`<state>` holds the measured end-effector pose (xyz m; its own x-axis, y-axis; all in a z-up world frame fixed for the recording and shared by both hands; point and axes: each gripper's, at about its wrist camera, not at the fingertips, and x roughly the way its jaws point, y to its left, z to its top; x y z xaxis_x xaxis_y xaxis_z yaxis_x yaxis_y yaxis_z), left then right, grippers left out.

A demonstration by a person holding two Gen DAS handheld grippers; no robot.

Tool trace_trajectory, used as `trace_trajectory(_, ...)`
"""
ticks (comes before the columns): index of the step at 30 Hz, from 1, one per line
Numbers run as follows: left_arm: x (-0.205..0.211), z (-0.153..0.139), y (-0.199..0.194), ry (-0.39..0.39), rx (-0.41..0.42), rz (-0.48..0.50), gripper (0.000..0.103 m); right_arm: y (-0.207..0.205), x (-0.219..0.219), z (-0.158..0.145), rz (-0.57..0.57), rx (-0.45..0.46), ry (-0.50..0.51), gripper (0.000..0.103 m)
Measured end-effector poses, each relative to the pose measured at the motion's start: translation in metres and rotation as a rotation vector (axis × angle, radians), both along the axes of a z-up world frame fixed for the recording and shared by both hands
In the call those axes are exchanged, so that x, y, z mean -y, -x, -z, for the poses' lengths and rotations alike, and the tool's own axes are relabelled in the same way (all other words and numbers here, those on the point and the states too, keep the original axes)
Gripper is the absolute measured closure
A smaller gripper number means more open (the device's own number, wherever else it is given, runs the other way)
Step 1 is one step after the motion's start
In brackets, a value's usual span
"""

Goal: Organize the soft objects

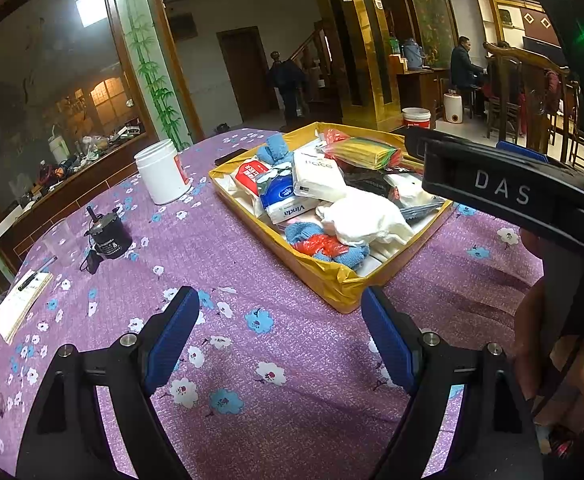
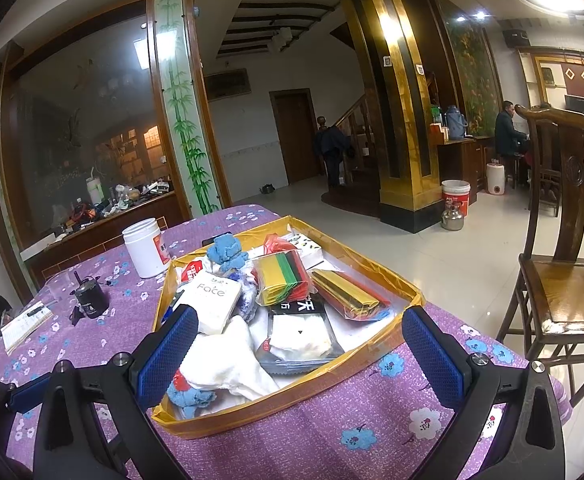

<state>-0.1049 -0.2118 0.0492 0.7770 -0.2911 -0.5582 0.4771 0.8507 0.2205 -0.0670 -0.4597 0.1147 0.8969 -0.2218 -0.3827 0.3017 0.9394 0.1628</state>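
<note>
Both grippers empty. My left gripper (image 1: 280, 336) hangs wide open over bare cloth just short of the tray (image 1: 331, 280); my right gripper (image 2: 299, 344) is spread just as wide at the tray's near edge. The soft goods are heaped inside the tray: white cloth (image 2: 228, 360), Face tissue pack (image 2: 216, 300), blue knit piece (image 2: 226, 252).

Risk, as I judge it: the heap overlaps, so a pinch on the cloth could drag the neighbouring packs over the low wall.

Desk (image 1: 252, 360) wears a purple flowered cloth; white jar (image 1: 162, 172) beyond the tray. Tiled room, wooden chair (image 2: 563, 280) to the tray's right.
</note>
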Motion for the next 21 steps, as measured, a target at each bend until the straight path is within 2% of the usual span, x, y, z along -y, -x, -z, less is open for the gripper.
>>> trace_trajectory(21, -0.0008, -0.0016, -0.0029, -0.001, -0.011, -0.022, 0.019, 0.0007, -0.0034, 0.003, 0.008, -0.007, 0.013, 0.0)
